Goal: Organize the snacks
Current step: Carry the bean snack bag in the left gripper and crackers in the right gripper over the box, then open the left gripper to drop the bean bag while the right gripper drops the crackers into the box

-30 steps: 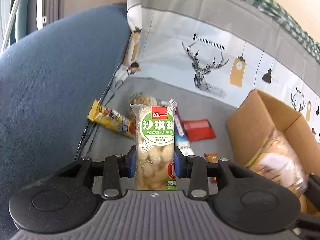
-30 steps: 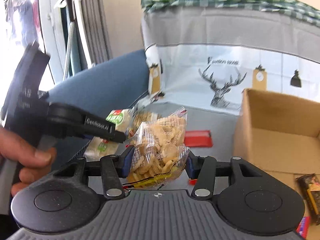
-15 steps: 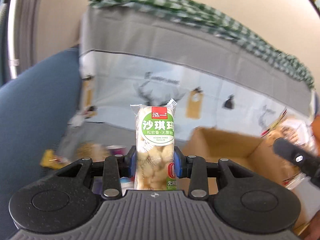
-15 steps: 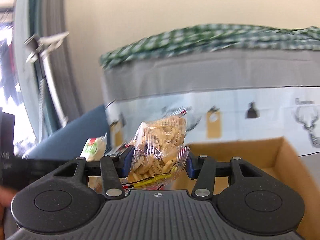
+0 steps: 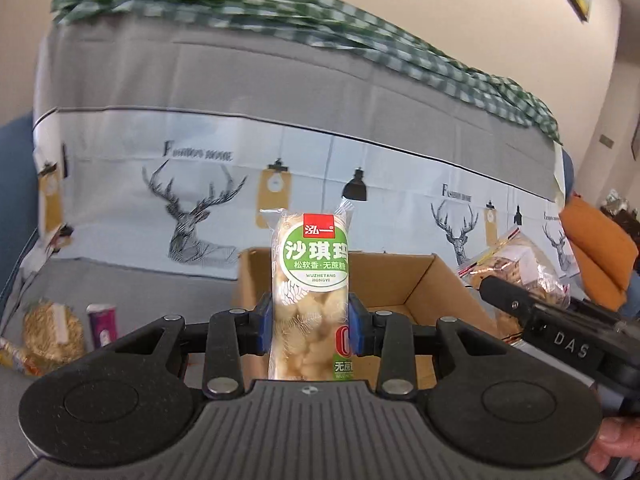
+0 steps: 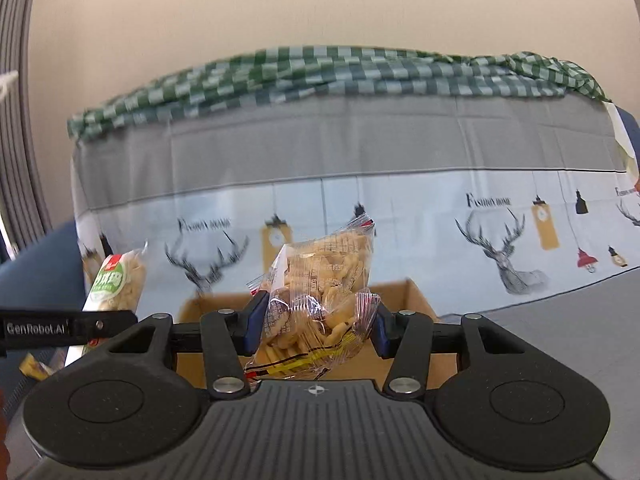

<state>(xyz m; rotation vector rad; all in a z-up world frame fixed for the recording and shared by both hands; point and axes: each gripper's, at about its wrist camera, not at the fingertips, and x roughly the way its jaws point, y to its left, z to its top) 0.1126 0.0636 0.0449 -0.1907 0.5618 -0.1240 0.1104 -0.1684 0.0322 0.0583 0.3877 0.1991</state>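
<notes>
My left gripper (image 5: pixel 311 326) is shut on a tall green-labelled sachima pack (image 5: pixel 310 280), held upright in front of the open cardboard box (image 5: pixel 404 280). My right gripper (image 6: pixel 316 326) is shut on a clear bag of fried dough twists (image 6: pixel 324 292), with the cardboard box (image 6: pixel 416 292) just behind it. In the left wrist view the right gripper and its dough-twist bag (image 5: pixel 516 268) show at the right. The right wrist view shows the left gripper's sachima pack (image 6: pixel 116 280) at the left.
Loose snacks lie on the grey sofa seat at the left: a round cracker pack (image 5: pixel 52 326), a purple packet (image 5: pixel 102 322) and a yellow wrapper (image 6: pixel 34 366). A deer-print cover (image 5: pixel 192 200) drapes the backrest under a green checked cloth (image 5: pixel 280 16). An orange cushion (image 5: pixel 596 256) lies far right.
Both grippers swung right and rose, away from the loose snacks by the blue armrest, and now face the cardboard box and backrest. Each keeps its grip on its pack.
</notes>
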